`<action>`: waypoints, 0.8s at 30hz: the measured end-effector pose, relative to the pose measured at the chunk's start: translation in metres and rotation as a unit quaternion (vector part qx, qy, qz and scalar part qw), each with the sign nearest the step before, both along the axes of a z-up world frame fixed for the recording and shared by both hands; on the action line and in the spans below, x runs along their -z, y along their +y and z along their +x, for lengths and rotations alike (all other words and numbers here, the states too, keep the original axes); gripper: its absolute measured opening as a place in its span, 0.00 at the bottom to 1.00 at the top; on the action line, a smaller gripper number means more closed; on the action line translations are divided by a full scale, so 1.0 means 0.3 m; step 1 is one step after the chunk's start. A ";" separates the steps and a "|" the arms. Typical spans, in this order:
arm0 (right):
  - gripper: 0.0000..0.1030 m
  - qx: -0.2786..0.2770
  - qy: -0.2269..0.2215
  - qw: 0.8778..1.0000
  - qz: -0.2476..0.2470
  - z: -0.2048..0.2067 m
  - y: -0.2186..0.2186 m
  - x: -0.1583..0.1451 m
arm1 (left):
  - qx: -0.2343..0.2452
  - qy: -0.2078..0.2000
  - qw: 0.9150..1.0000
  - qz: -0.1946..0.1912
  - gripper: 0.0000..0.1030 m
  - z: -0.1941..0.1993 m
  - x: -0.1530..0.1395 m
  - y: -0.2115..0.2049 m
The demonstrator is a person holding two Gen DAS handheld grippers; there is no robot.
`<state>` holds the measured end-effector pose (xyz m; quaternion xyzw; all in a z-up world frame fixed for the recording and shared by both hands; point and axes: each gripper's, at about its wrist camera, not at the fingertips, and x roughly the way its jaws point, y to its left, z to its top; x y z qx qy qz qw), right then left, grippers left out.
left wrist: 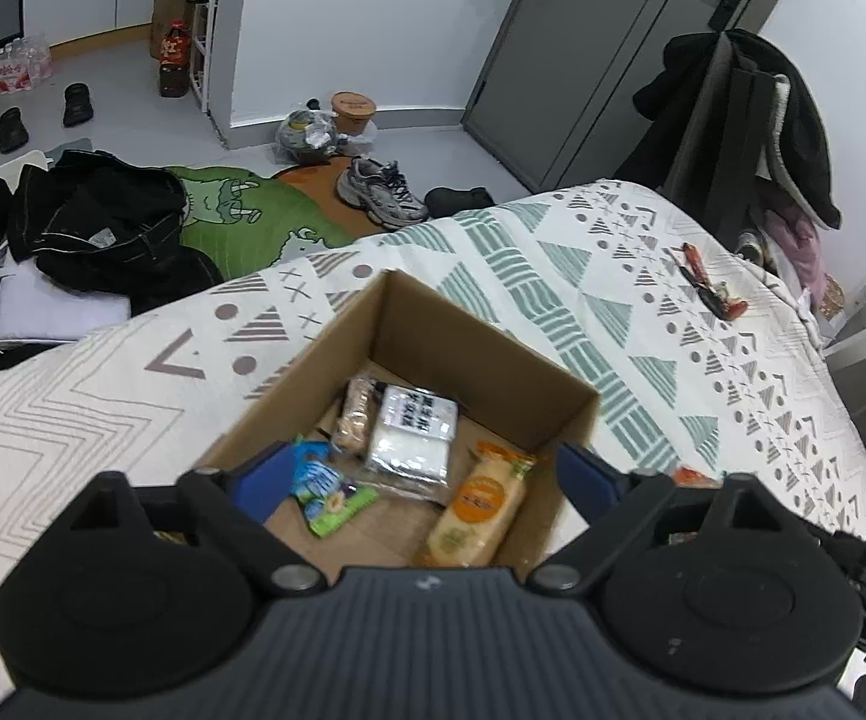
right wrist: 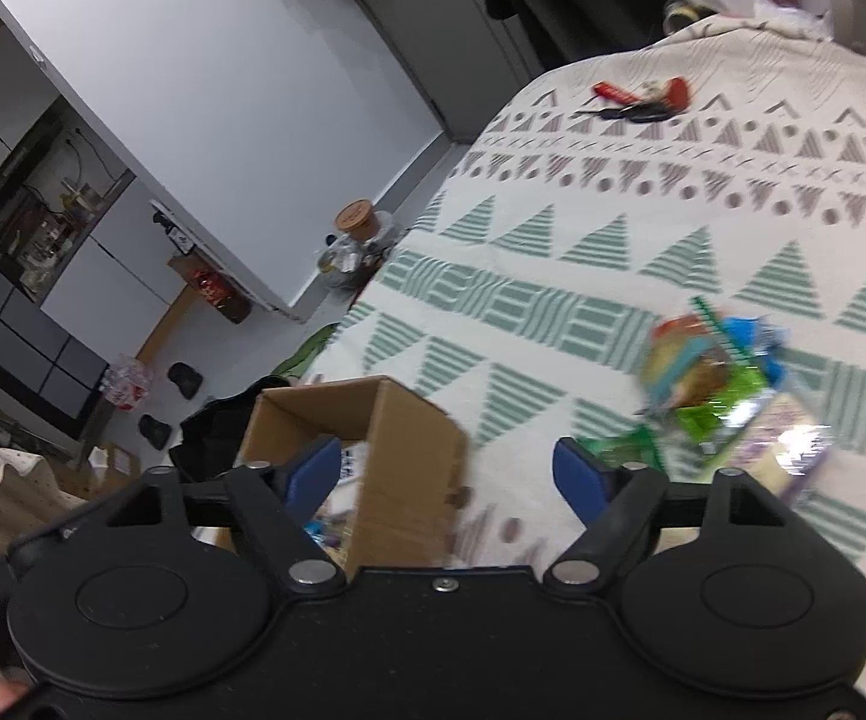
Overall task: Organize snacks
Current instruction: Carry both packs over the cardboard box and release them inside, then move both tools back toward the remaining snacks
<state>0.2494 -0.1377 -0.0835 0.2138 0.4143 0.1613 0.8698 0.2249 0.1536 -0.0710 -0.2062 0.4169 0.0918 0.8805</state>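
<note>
We've got the cardboard box [left wrist: 481,372] sitting on the bed [left wrist: 553,252] near its foot edge, with snack packs [left wrist: 475,510] already inside. Our left gripper [left wrist: 414,480] hangs over it, spread wide, holding nothing. Our right gripper [right wrist: 448,474] is wide too, empty. More snacks [right wrist: 727,390] are piled beside the box, and keys [right wrist: 637,111] lie near the far edge.

A lived-in home bedroom: a bed under a white, green-triangle patterned bedspread [left wrist: 553,276], grey running shoes [left wrist: 380,191] and black clothes [left wrist: 108,222] strewn on the floor, perhaps kitchen shelving beyond.
</note>
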 end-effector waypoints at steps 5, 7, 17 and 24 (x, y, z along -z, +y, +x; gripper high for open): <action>0.86 -0.003 -0.006 1.000 -0.016 -0.043 -0.079 -0.008 | 0.008 -0.008 1.000 0.001 1.00 -0.027 -0.020 -0.063; 0.88 -0.001 -0.009 1.000 -0.026 -0.059 -0.108 -0.011 | 0.014 -0.012 1.000 0.003 1.00 -0.038 -0.028 -0.093; 0.98 0.003 -0.026 0.999 -0.042 -0.133 -0.265 -0.036 | 0.044 -0.022 0.999 0.008 1.00 -0.082 -0.055 -0.240; 1.00 0.006 -0.026 0.999 -0.041 -0.139 -0.375 -0.062 | 0.061 -0.030 0.998 0.013 1.00 -0.097 -0.073 -0.339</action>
